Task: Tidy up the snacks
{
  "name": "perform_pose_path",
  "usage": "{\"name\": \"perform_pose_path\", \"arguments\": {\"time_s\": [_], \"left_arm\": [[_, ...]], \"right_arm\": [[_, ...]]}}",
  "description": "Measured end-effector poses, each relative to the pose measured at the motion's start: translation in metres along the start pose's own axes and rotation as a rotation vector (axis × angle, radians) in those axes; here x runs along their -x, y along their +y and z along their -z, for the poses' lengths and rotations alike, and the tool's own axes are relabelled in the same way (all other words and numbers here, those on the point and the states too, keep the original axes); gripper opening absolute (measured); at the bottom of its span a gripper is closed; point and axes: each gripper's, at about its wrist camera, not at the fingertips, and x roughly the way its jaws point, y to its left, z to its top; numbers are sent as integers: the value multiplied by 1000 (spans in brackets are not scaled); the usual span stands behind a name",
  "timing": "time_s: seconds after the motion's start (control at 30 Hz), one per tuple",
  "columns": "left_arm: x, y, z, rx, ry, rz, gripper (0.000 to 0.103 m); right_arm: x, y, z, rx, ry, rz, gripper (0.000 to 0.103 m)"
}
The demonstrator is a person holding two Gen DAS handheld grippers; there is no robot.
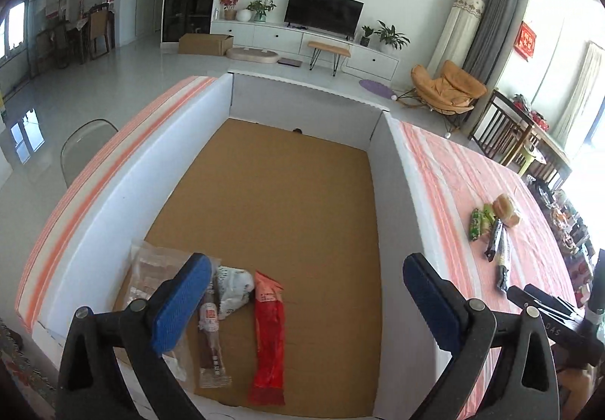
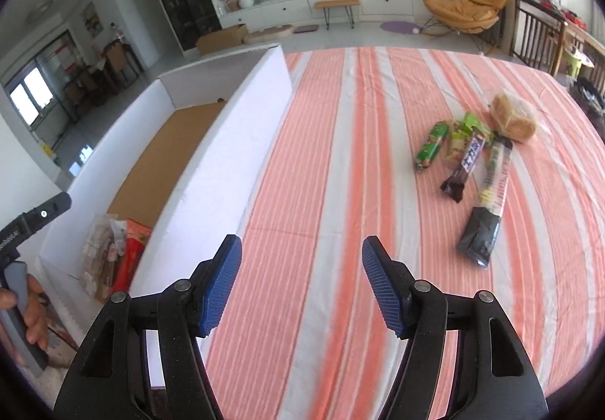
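A white-walled box with a brown cardboard floor stands on the striped table. In its near corner lie a red snack packet, a brown sausage stick, a white packet and a clear bag. My left gripper is open and empty above them. A pile of snacks lies on the cloth to the right: a bread bun, green packets, a dark chocolate bar and a long dark packet. My right gripper is open and empty, above the cloth short of the pile.
The box's right wall stands left of my right gripper. The orange-and-white striped cloth covers the table. A transparent chair stands at the table's left. Dark chairs and cluttered shelves are to the right.
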Motion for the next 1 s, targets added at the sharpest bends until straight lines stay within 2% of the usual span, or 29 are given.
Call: {"name": "perform_pose_path", "arguments": {"time_s": [0.13,0.23,0.33,0.4,0.47,0.57,0.7,0.8,0.9,1.0], "left_arm": [[5,-88,7,-126,1,152,101],[2,-156,24,-245,49,265,103],[-14,-222,51,-350,158,347,103],[-34,-254,69,-398,215,368,103],[-57,-274,89,-435,258,337,103],[-93,-278,109,-441,287,267,102],[-123,-265,115,-443,252,157,102],[-139,-252,115,-464,227,86,102],[-144,-241,110,-425,224,86,103],[-146,-242,111,-434,218,68,103]], "right_arm": [[3,-84,34,-88,-1,264,70],[9,-138,56,-159,12,408,70],[10,-177,69,-219,33,475,70],[11,-190,76,-250,39,485,70],[17,-197,81,-280,21,457,71],[16,-196,83,-296,13,437,73],[16,-205,88,-341,2,399,80],[14,-201,89,-330,5,409,83],[13,-200,89,-330,5,404,86],[13,-201,89,-329,5,403,86]]}}
